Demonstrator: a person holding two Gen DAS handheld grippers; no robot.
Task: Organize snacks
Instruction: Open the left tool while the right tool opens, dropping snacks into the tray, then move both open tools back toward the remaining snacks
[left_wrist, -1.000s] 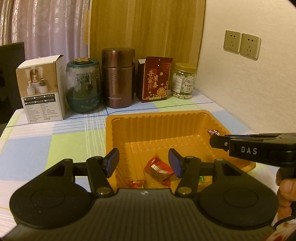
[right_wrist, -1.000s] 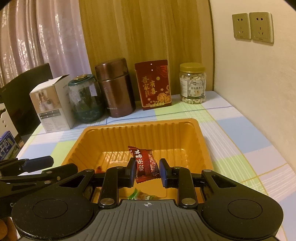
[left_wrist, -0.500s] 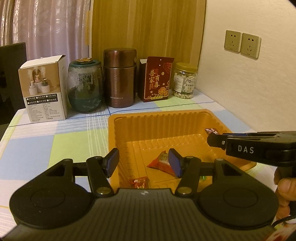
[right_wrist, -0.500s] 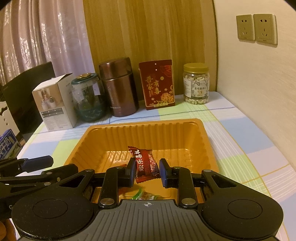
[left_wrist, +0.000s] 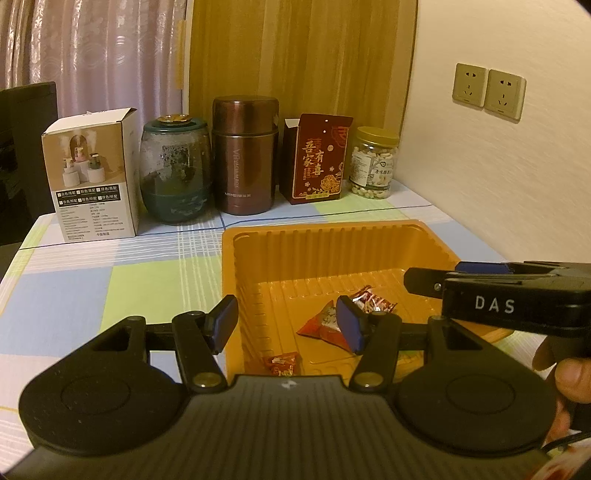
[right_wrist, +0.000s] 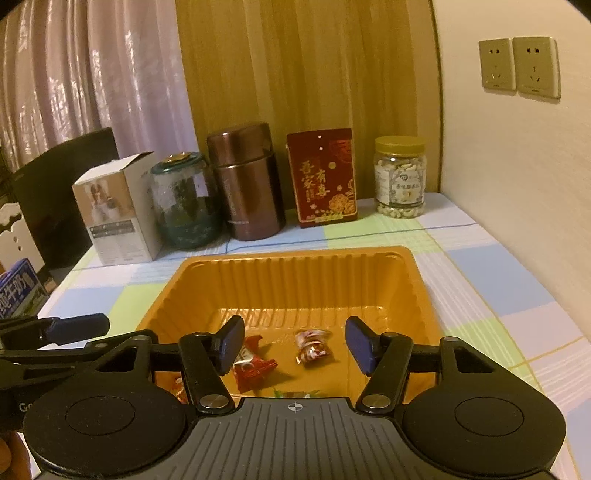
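Note:
An orange plastic tray (left_wrist: 332, 230) (right_wrist: 295, 254) sits on the checked tablecloth. On its floor lie a red triangular packet (left_wrist: 321, 325) (right_wrist: 253, 363), a red-and-white wrapped snack (left_wrist: 371, 299) (right_wrist: 310, 343), a small red candy (left_wrist: 282, 363) and a green candy (right_wrist: 295, 393). My right gripper (right_wrist: 295, 343) (left_wrist: 443, 275) hangs over the tray's near part, its jaws opening with nothing between the pads. The red-and-white snack lies below that gap. Over the tray's near left corner my left gripper (left_wrist: 288, 325) (right_wrist: 74, 325) stands open and holds nothing.
Along the back stand a white carton (left_wrist: 92, 177), a green glass jar (left_wrist: 175, 173), a brown flask (left_wrist: 245, 155), a red box (left_wrist: 319, 158) and a jar of nuts (left_wrist: 373, 162). A wall with sockets (left_wrist: 487, 90) runs along the right. A blue carton (right_wrist: 18, 291) is at far left.
The right gripper's jaws parted and the red packet they held dropped onto the tray floor. The left gripper stayed where it was.

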